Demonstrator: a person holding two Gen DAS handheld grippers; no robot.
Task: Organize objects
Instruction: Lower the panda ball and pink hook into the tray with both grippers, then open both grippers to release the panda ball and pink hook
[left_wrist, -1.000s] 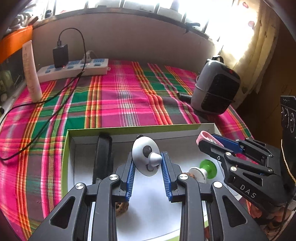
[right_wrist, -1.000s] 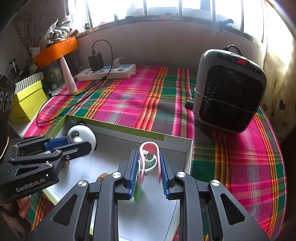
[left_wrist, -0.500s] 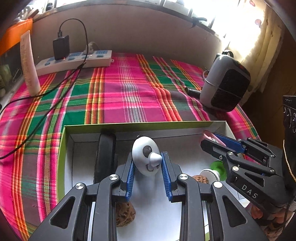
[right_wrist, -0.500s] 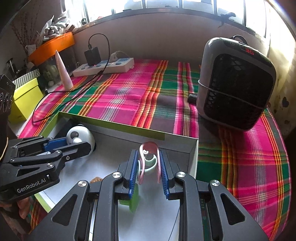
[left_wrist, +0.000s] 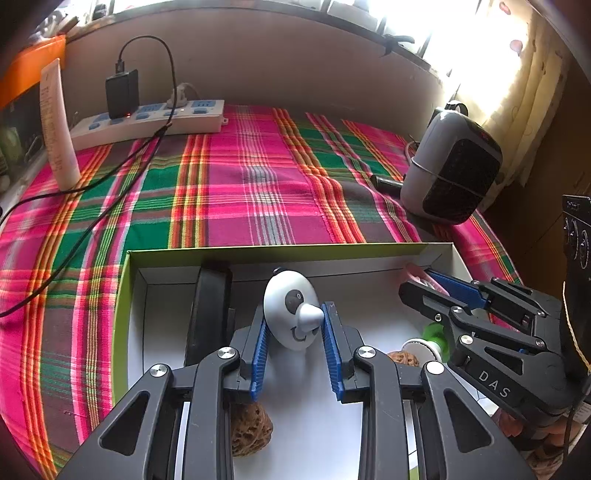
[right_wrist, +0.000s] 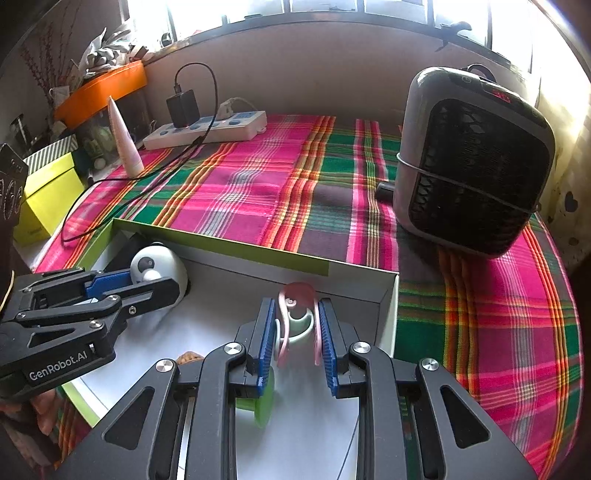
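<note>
While over box (left_wrist: 125, 295) | left tongs (left_wrist: 293, 332) grip white face toy (left_wrist: 291, 314) | right tongs (right_wrist: 297, 328) pinch pink clip (right_wrist: 295, 295)

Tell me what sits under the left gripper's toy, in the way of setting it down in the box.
Directly below the left gripper, shut on the white face toy, lies a walnut on the box floor. A black case stands just left. The floor ahead looks bare.

Right gripper (right_wrist: 297, 334) clamped on pink clip (right_wrist: 295, 317) over white box (right_wrist: 388, 314), left gripper (right_wrist: 146, 282) gripping panda toy (right_wrist: 157, 262), heater (right_wrist: 472, 162) on plaid cloth (right_wrist: 258, 188).
</note>
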